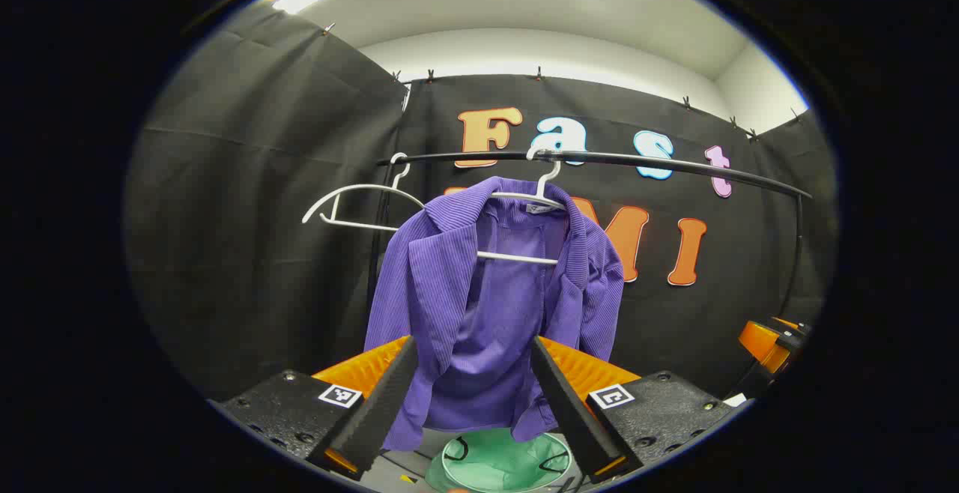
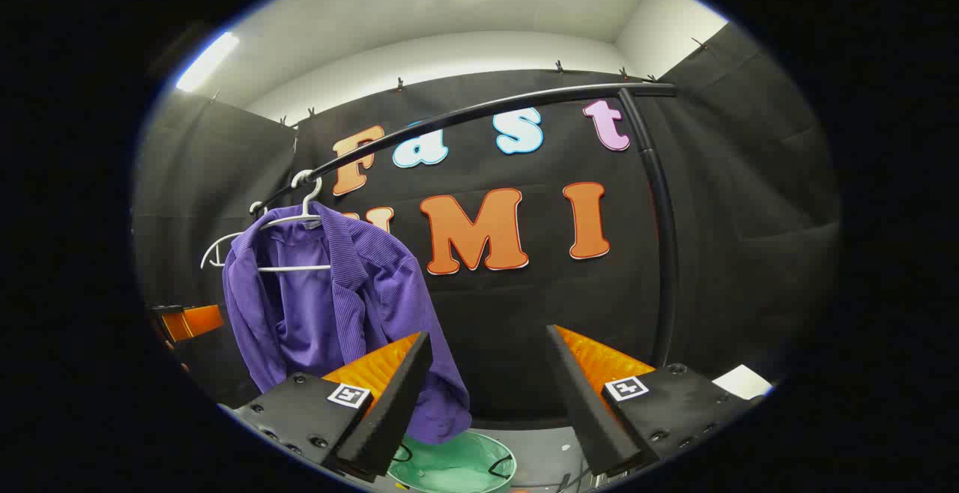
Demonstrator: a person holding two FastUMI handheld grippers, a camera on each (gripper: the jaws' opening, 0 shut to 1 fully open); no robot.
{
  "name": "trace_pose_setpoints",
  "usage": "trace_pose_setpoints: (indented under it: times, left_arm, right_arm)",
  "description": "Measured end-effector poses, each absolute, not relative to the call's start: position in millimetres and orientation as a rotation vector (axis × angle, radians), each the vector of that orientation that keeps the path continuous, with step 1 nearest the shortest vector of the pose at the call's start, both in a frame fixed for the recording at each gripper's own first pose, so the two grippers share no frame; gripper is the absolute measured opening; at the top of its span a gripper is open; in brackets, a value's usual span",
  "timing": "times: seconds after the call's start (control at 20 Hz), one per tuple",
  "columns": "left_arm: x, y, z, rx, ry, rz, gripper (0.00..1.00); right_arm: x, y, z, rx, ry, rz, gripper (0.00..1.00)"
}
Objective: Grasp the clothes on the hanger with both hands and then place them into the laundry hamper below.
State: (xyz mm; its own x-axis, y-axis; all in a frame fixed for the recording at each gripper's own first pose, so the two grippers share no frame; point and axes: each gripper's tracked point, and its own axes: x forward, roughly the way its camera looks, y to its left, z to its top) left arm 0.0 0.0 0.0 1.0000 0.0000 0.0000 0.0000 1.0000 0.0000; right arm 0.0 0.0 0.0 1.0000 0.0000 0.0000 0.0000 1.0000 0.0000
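The purple ribbed jacket hung on a white hanger from the black rail, directly above the green laundry hamper on the floor. An empty white hanger hung beside it. The left gripper faced the jacket with its fingers spread apart, grasping nothing. The right gripper was also released and empty, with the jacket off to its left. I judged the approach step was in hand; next, both grippers needed to reach the fabric and pinch it.
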Motion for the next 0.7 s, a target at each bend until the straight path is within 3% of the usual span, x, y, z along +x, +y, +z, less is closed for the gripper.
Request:
trace_pose_setpoints:
  times: [0.15,0.2,0.3,0.7]
  left_arm:
    - [-2,1,0,0.008,-0.002,0.006,0.92]
    - [-1,2,0,0.009,-0.002,0.009,0.92]
    - [-1,1,1,0.009,-0.002,0.013,0.92]
    - [1,11,-2,0.013,0.003,0.041,0.92]
  right_arm:
    - [3,4,0,-0.001,0.005,0.011,0.9]
    - [5,4,-1,-0.004,0.004,0.011,0.98]
    - [6,5,0,-0.005,0.002,0.013,1.0]
    - [12,18,-5,-0.002,0.013,0.045,1.0]
